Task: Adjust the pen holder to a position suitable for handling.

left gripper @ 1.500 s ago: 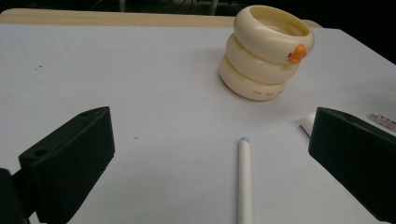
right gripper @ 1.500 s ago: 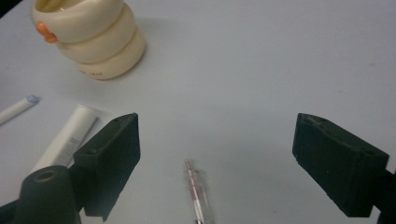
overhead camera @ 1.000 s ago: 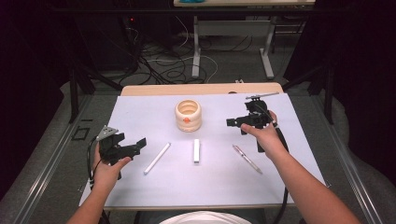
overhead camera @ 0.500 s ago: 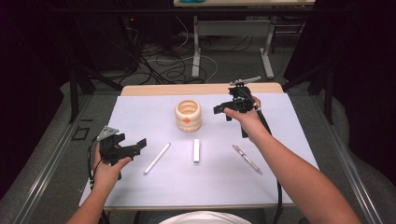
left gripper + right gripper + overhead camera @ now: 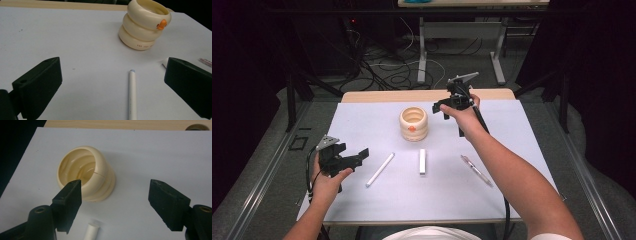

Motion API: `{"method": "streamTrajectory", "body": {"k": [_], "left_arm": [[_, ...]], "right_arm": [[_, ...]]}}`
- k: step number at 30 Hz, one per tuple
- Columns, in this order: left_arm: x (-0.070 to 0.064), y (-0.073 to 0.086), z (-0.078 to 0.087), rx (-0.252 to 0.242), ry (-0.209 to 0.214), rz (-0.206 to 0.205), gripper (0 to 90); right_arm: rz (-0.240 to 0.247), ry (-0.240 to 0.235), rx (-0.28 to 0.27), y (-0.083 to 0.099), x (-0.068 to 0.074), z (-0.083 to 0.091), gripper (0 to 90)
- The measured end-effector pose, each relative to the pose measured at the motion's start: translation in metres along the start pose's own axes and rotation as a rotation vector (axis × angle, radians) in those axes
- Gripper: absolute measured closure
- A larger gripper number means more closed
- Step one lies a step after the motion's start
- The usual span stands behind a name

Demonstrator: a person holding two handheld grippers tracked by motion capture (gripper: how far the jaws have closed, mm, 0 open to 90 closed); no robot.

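Holder (image 5: 413, 123), the cream ringed cup w/ an orange spot, stands upright near the far middle of the bench (image 5: 362, 115), empty inside as the right gripper view shows.

Left side: left tongs (image 5: 358, 156) sit low near the bench's left edge, jaws wide apart, nothing held, same spot as 1 s ago. In the left gripper view they face a white pen (image 5: 132, 93) lying just ahead between the jaws, w/ the holder farther off.

Middle: a short white stick (image 5: 422, 161) lies in front of the holder, apart from it.

Right side: a clear pen (image 5: 475, 170) lies on the bench beside the right forearm. Right tongs (image 5: 441, 106) have moved since 1 s ago, going from the right part of the bench up and leftward, and now hover just right of the holder, jaws wide, empty. Right gripper view looks down into the cup's mouth.

Meaning, prob.: the right hand is lining up to steady or grip the holder, so pens can go in. No pen picked up yet; work looks barely begun.
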State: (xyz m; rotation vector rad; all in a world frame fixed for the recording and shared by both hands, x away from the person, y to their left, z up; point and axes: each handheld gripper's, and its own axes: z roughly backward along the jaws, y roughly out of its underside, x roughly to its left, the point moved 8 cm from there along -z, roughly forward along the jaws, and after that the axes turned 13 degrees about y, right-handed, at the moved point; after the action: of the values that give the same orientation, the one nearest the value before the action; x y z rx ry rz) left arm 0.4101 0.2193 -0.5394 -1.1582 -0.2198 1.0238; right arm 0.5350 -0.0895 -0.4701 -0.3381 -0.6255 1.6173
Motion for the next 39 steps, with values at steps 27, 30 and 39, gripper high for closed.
{"method": "streamTrajectory", "body": {"k": [27, 30, 39], "left_arm": [[0.000, 0.001, -0.002, 0.001, 0.012, 0.010, 1.9], [0.001, 0.001, -0.002, 0.003, 0.012, 0.012, 1.9], [0.001, 0.002, -0.003, 0.011, 0.010, 0.012, 2.3]], "right_arm": [[-0.224, -0.096, 0.190, -0.005, 0.029, -0.066, 52.5], [-0.242, -0.103, 0.201, -0.004, 0.029, -0.070, 54.2], [-0.270, -0.093, 0.257, 0.002, 0.029, -0.082, 55.5]]}}
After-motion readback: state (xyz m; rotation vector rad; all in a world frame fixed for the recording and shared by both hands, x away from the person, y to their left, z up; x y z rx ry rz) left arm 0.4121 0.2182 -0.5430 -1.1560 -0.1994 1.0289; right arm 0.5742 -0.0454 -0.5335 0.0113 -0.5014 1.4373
